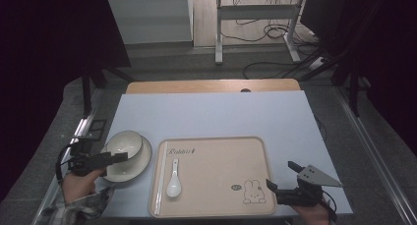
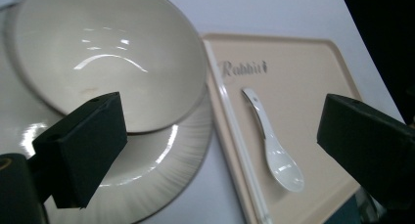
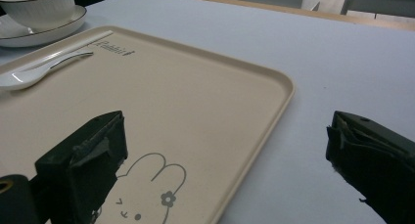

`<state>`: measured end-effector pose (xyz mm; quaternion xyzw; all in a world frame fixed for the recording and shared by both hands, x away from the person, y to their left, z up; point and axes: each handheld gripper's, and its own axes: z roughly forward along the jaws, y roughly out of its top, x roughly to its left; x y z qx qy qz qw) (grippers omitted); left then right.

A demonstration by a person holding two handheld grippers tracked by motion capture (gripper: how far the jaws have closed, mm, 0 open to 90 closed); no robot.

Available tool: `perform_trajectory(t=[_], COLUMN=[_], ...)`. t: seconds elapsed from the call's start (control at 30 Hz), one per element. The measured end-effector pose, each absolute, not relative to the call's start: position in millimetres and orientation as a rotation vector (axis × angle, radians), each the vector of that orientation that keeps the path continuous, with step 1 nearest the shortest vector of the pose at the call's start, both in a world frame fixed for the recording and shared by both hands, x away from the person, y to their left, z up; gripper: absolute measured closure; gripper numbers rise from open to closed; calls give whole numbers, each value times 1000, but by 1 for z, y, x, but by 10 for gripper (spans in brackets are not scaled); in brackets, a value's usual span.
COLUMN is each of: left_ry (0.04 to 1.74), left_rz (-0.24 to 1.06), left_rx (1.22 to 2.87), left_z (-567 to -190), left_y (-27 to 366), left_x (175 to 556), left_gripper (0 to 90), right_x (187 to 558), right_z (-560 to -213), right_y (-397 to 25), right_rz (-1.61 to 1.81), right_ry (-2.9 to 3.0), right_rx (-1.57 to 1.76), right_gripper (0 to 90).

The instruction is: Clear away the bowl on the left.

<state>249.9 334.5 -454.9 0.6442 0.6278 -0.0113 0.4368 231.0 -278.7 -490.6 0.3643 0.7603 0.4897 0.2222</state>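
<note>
Bowl (image 1: 124, 144) under open left claw (image 1: 120, 157)

I am seeing a cream-white bowl (image 1: 125, 143) showing a thin dark rim line, sitting on a white plate (image 1: 140, 162) carrying fine radial ribbing and a dark edge. The tray (image 1: 216, 156) is showing pale beige, bearing dark script lettering and a line-drawn rabbit (image 1: 254, 192) with a small flower. The spoon (image 1: 173, 182) is gleaming glossy white. The surface (image 1: 211, 114) is appearing pale blue-grey. Both grippers' jaws are showing matte black.
</note>
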Motion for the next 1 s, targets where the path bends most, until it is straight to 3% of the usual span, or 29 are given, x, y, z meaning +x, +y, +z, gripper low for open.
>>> perform_trajectory(t=[0.2,0.63,0.87,0.97,1.0], left_ry=[1623,1810,1966,1997,1994], left_rz=[-13,-193,-200,-219,-237], left_rx=[1532,1470,1497,1474,1472], left_z=[-465,-508,-520,-520,-521], left_y=[356,369,363,362,361], left_x=[256,303,320,323,324], left_gripper=[49,133,330,452,531], right_x=[231,231,232,232,232], right_z=[-490,-490,-491,-491,-491], right_y=[-279,-280,-281,-282,-282], right_rz=[1351,1347,1347,1347,1346], right_ry=[2098,2098,2103,2099,2098], right_rx=[1005,1005,1008,1007,1005], right_gripper=[14,15,15,16,16])
